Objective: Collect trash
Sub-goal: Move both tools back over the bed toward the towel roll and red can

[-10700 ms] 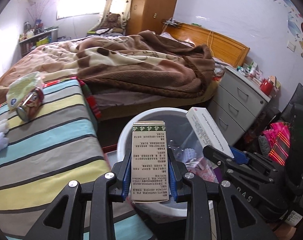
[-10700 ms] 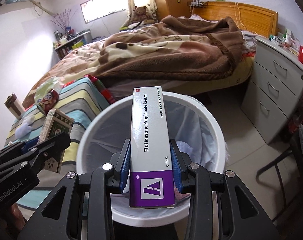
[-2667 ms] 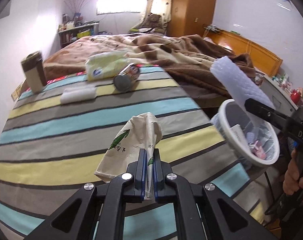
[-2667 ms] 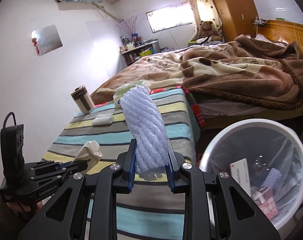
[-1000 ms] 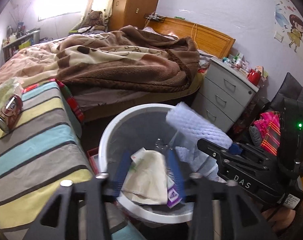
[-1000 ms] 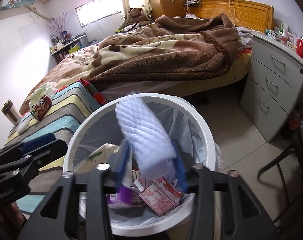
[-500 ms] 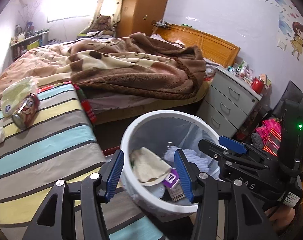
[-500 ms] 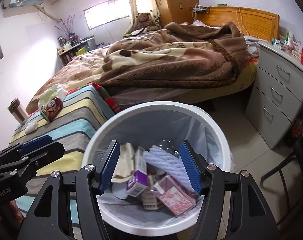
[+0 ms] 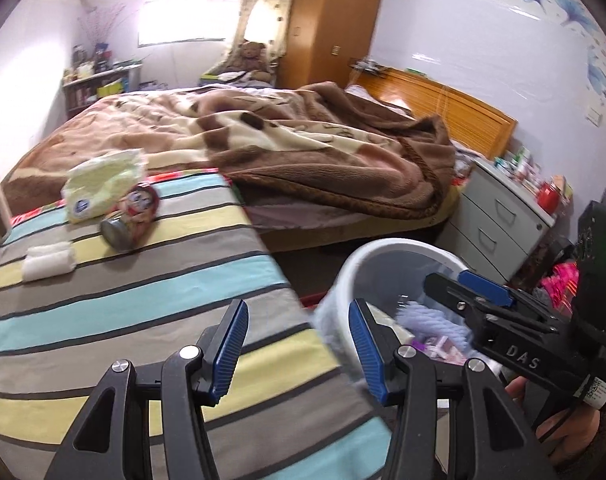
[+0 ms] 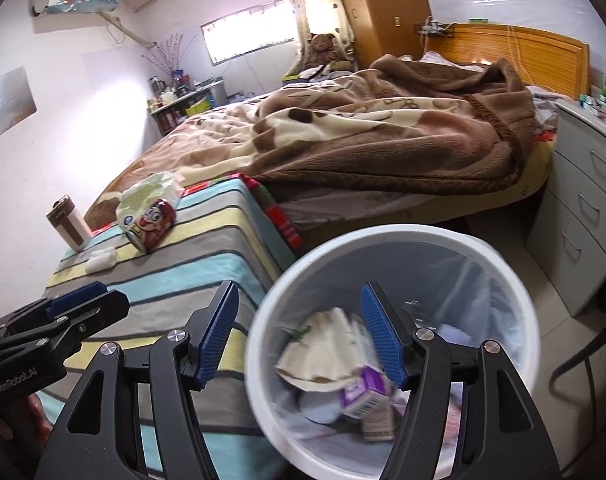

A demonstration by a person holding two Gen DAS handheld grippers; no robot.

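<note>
Your left gripper (image 9: 299,344) stands about half open with nothing between its blue pads (image 9: 233,344); it hangs over the near edge of the striped cover (image 9: 103,312), with the bin just to its right in the left wrist view. Your right gripper (image 10: 299,332) is open wider; its jaws have just been opening, and nothing is between them. It hangs above the left side of the white bin (image 10: 391,236), one finger over the cover, the other over the bin's mouth. The bin stands on the floor, just beside the striped cover's edge and near the grey drawers (image 10: 583,208). Inside it lie a crumpled cream paper bag (image 10: 323,352), a purple and white box (image 10: 361,394), a pale foam sleeve (image 9: 431,320) and other small packets, blurred. Trash left on the striped cover: a can with a cartoon face (image 9: 133,216) lying on its side, touching a pale green packet (image 9: 99,184) behind it; a small white roll (image 9: 49,266) nearer you and apart from the can; a brown and white cup (image 10: 69,222) upright at the far left edge. Behind the cover is the bed with a brown blanket (image 9: 303,152). The hand (image 9: 559,436) holding your right gripper shows low on the right in the left wrist view.
</note>
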